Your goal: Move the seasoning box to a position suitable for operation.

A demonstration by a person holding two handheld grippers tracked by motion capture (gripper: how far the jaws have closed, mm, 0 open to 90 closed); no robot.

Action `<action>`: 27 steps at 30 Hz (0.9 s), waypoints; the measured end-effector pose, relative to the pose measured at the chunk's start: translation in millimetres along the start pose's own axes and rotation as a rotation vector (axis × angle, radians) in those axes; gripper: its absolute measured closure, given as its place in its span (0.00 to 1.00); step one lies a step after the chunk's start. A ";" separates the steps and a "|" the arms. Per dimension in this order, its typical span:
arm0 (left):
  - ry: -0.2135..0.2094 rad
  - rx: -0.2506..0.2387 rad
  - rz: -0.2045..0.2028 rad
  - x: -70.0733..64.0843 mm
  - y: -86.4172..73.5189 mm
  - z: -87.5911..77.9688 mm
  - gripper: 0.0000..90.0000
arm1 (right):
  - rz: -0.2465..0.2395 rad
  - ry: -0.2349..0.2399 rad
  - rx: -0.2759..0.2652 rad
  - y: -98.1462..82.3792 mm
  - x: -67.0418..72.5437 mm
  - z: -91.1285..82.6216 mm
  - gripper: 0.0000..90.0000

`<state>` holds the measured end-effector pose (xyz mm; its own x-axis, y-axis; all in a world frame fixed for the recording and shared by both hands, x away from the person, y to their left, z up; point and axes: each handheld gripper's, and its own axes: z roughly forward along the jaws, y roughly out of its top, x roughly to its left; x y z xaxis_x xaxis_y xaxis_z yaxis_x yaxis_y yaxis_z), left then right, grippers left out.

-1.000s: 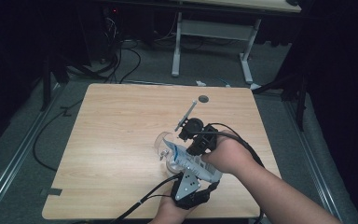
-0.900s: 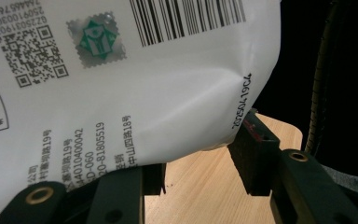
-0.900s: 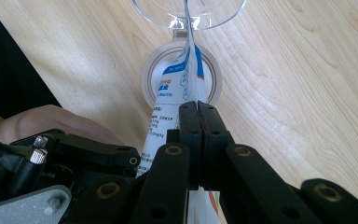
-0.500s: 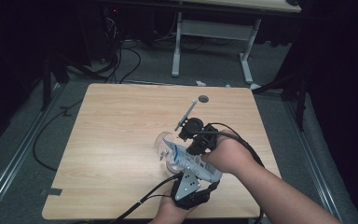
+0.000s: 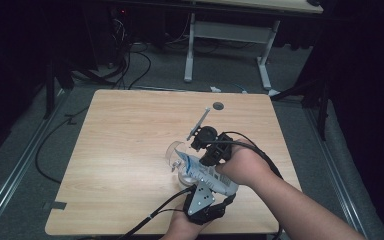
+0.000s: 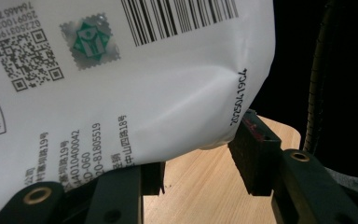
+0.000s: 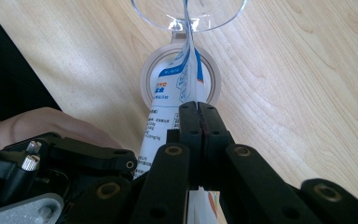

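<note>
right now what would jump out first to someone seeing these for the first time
The white printed pouch, held over the near middle of the wooden table between both grippers: the left gripper clamps its body and the right gripper pinches its top edge. Its spout end tips into a clear glass just left of the hands. A slim metal rod lies farther back.

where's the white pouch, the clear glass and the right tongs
white pouch [image 6: 135,93], left gripper view, its printed back
clear glass [image 7: 189,11], right gripper view, its rim
right tongs [image 7: 199,112], right gripper view, tips pinching the pouch edge
</note>
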<state>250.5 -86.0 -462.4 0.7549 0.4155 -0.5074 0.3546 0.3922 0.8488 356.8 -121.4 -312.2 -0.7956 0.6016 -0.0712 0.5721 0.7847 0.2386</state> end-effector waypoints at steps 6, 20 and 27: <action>-0.001 -0.003 -0.003 -0.4 -0.1 0.2 0.64 | -0.004 0.002 -0.005 0.1 -0.1 0.4 1.00; -0.002 -0.010 -0.004 -0.5 1.4 -0.2 0.64 | -0.004 0.003 -0.004 2.3 0.8 0.3 1.00; -0.004 -0.011 -0.004 -1.0 1.6 -0.2 0.64 | -0.006 0.000 -0.007 2.0 1.0 0.2 1.00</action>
<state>250.2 -85.6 -460.5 0.7555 0.4106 -0.5105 0.3519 0.4029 0.8449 357.2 -119.2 -311.9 -0.7989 0.5971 -0.0724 0.5660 0.7871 0.2453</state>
